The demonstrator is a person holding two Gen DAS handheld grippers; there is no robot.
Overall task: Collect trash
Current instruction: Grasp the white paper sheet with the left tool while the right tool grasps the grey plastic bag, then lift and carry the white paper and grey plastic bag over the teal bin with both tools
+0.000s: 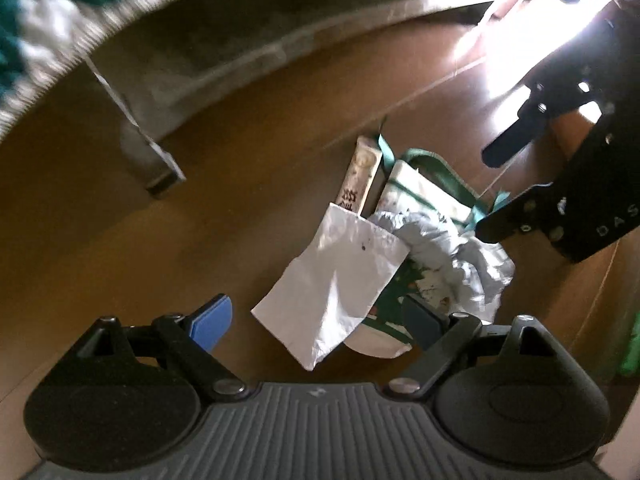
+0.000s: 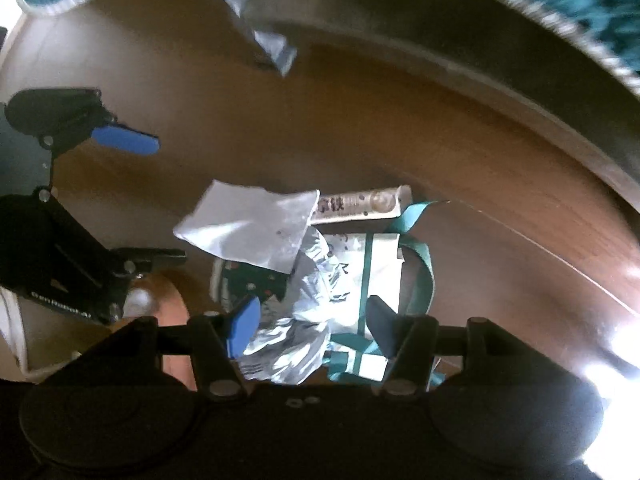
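A pile of trash lies on the brown wooden floor: a white paper sheet [image 1: 336,280], a crumpled silvery wrapper [image 1: 448,248], a printed sachet [image 1: 360,176] and a white bag with teal straps [image 1: 428,184]. My left gripper [image 1: 316,320] is open, its jaws either side of the paper sheet's near end, not gripping. My right gripper [image 1: 488,192] reaches in from the right, open above the bag. In the right wrist view my right gripper [image 2: 312,324] is open over the silvery wrapper [image 2: 292,332], with the paper [image 2: 252,224], the sachet [image 2: 360,204] and the bag [image 2: 380,264] beyond, and my left gripper [image 2: 160,200] open at left.
A grey metal furniture leg [image 1: 140,148] stands on the floor at left, under a bed frame with teal bedding [image 1: 48,8]. Bright glare [image 1: 532,52] washes out the floor at the upper right. The leg also shows in the right wrist view [image 2: 264,40].
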